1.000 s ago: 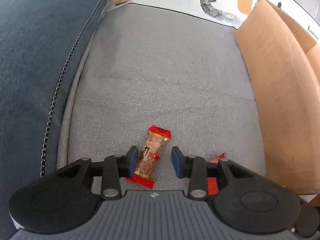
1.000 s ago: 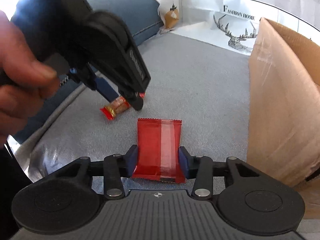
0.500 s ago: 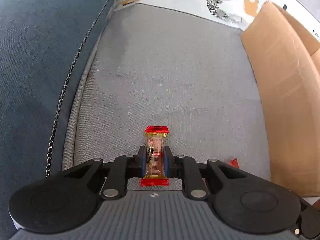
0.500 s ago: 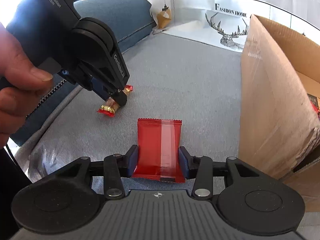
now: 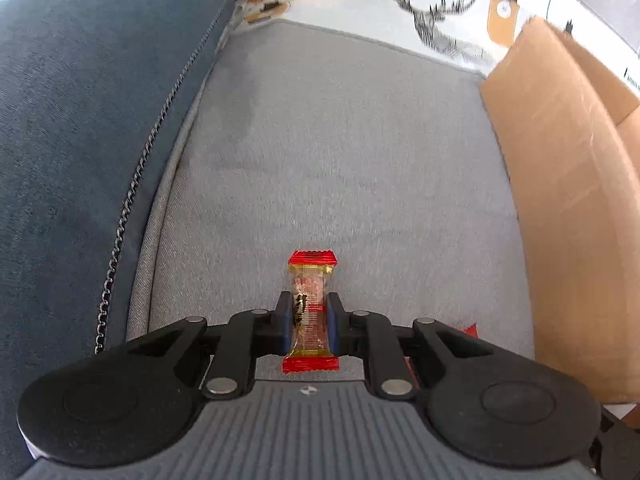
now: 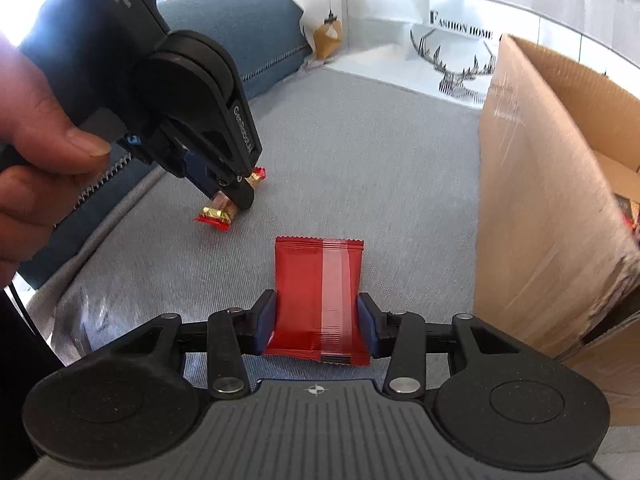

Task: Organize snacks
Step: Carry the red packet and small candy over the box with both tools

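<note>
My left gripper point(image 5: 307, 322) is shut on a small clear candy bar with red and gold ends point(image 5: 310, 300), held just above the grey sofa cushion point(image 5: 340, 140). In the right wrist view the left gripper point(image 6: 234, 196) shows with that candy point(image 6: 216, 216) in its fingers. My right gripper point(image 6: 317, 320) is shut on a flat red snack packet point(image 6: 318, 292). A corner of that packet shows in the left wrist view point(image 5: 470, 330). The open cardboard box point(image 6: 540, 208) stands at the right, and shows in the left wrist view point(image 5: 568, 200).
A blue sofa back point(image 5: 80, 120) with a zipper seam runs along the left. A white deer-print cushion point(image 5: 432, 20) lies at the far end. Some snacks show inside the box point(image 6: 628, 216). A hand point(image 6: 36, 128) holds the left gripper.
My left gripper closed on the candy bar and lifted it slightly off the cushion. My right gripper kept hold of the red packet and moved a little toward the box.
</note>
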`<state>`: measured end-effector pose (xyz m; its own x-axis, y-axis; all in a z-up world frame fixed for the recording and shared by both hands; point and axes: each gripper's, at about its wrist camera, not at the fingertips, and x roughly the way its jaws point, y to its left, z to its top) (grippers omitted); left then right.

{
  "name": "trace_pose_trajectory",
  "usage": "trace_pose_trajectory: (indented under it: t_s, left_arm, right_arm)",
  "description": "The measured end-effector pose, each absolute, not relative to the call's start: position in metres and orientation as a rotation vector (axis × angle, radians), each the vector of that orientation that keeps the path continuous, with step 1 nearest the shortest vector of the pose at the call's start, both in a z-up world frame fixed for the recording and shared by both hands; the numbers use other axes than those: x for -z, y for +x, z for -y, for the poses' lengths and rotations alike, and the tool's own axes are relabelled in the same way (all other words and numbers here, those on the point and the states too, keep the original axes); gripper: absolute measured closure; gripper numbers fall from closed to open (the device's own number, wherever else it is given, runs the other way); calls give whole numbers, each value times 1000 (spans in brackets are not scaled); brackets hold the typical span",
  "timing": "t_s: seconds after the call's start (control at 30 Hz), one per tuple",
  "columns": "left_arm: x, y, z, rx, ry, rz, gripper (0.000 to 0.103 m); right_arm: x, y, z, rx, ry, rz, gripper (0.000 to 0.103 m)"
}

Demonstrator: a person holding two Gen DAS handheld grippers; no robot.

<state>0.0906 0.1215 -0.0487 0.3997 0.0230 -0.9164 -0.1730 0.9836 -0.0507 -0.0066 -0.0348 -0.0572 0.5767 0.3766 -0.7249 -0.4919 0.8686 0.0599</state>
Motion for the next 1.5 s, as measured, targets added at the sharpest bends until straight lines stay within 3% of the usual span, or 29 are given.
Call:
trace_pose_trajectory:
  t_s: [0.57, 1.0, 1.5]
  left_arm:
    - [-20, 67, -126, -234, -250, -868, 85]
    - [-35, 72, -107, -212, -263, -820, 85]
    - [-39, 81, -68, -148, -234, -783, 85]
  right_arm:
    - [-15, -32, 60, -469, -105, -540, 58]
    - [-99, -8, 143, -373, -28, -310, 58]
    - [-77, 19, 248, -155, 127, -355, 59]
